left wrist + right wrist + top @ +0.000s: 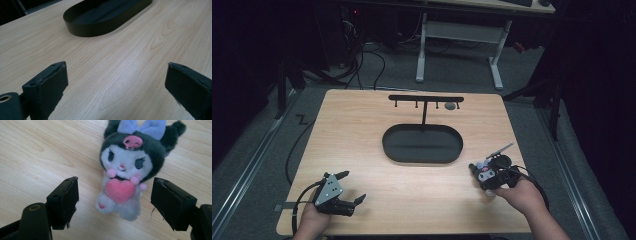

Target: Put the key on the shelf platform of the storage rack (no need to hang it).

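A small plush toy (127,167) lies on the wooden table (37,157). It has a black hood, a lilac bow, a white face and a pink heart on its chest. My right gripper (115,182) hovers over it, open, with one jaw at each side of the toy's body and neither pad touching it. In the high view the right gripper (487,172) is at the table's front right, held by a hand. My left gripper (353,186) rests at the front left, open and holding nothing. Bare wood lies between the jaws of the left gripper (117,66).
A black oval tray (387,145) sits in the middle of the table, and its wall (95,27) lies ahead of my left gripper. Behind the tray stands a black T-shaped rack (426,98) with hooks; a small grey thing (450,105) hangs from one. Cables trail off the front left.
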A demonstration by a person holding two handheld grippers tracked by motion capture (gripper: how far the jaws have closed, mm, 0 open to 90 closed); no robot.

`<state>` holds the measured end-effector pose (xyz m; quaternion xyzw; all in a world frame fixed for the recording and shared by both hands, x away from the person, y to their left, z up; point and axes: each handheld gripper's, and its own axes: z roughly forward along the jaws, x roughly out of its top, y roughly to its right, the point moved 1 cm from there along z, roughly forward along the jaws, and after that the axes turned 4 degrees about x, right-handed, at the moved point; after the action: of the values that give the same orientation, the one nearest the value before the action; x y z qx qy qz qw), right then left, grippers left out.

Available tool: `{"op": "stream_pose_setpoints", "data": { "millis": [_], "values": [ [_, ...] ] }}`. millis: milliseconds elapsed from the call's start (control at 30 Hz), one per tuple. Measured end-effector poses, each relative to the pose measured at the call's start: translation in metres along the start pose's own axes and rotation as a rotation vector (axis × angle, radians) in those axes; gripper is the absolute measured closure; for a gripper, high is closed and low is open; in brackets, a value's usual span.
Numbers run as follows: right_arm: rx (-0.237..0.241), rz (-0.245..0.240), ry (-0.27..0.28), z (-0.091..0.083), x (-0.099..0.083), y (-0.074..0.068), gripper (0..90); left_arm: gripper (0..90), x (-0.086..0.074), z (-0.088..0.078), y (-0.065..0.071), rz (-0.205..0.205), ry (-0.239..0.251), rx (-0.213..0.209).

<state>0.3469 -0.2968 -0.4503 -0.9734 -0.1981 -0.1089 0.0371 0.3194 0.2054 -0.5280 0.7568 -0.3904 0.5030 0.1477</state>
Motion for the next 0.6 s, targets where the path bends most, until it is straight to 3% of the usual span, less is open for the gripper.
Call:
{"op": "stream_pose_setpoints", "data": {
  "millis": [200,600],
  "values": [
    [-0.005,0.001,-0.019,0.004,-0.003,0.004,23.8,5.2,-0.002,0.001,0.004,0.027,-0.029,-0.002],
    [-0.012,0.005,-0.057,0.027,-0.008,0.002,33.6,4.9,-0.007,-0.010,0.003,0.015,-0.031,0.020]
  ]
}}
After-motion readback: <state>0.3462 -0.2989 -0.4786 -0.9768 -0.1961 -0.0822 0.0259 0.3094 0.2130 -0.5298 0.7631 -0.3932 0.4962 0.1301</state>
